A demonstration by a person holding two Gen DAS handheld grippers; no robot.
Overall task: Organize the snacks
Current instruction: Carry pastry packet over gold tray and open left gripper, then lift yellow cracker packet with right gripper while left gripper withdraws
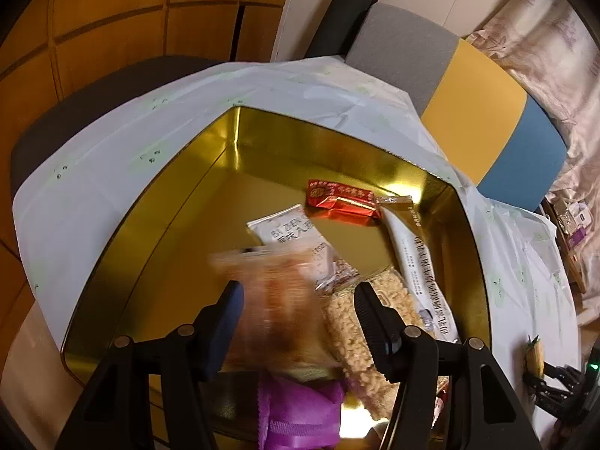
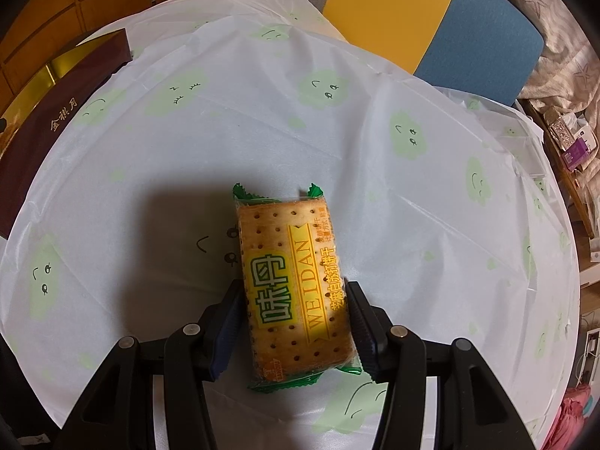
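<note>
One gold tin; one green cracker pack; two grippers.

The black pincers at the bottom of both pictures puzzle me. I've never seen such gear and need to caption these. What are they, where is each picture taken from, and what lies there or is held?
They are two hand-held grippers, one in each of a person's hands. A wide-angle camera on each looks along its fingers. The left wrist view shows the left gripper over a gold tin on a white tablecloth. The tin contains a red packet and other snacks. A blurred clear packet sits between the open fingers, seemingly ungripped. The right wrist view shows the right gripper clamped on a cracker packet over the same cloth.
</note>
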